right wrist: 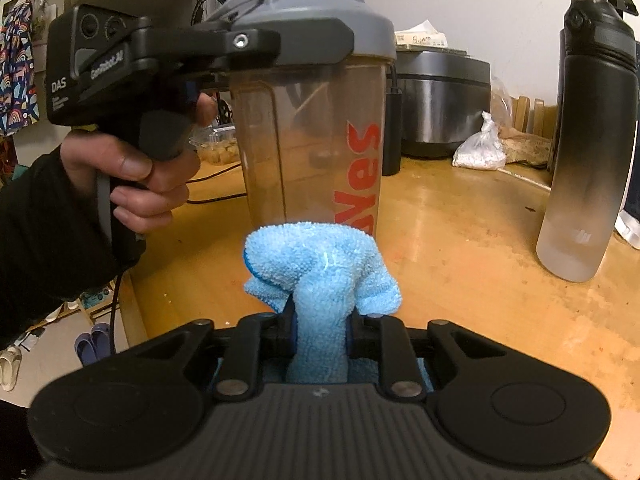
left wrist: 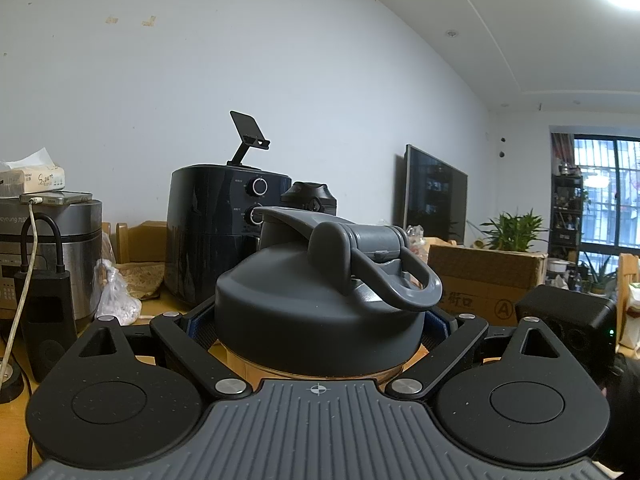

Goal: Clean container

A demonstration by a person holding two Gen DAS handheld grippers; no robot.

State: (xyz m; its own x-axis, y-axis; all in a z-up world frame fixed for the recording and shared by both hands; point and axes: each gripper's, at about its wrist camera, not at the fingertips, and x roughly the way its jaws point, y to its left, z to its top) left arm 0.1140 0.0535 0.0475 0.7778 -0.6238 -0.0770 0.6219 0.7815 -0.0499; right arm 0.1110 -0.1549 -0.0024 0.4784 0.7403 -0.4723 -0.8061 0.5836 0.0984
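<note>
2 bottles: 1 clear shaker (right wrist: 316, 128), 1 black-grey flask (right wrist: 588, 152); 1 blue cloth (right wrist: 320, 268); 2 grippers, left (right wrist: 256, 46) & right (right wrist: 320, 336).

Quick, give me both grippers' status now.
Left gripper: closed on the shaker bottle's grey lid.
Right gripper: closed on the blue cloth.

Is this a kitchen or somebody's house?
It looks like a home, probably a living and dining room in one. A wooden table holds an air fryer and a rice cooker, and a big TV and potted plants stand near a window.
</note>
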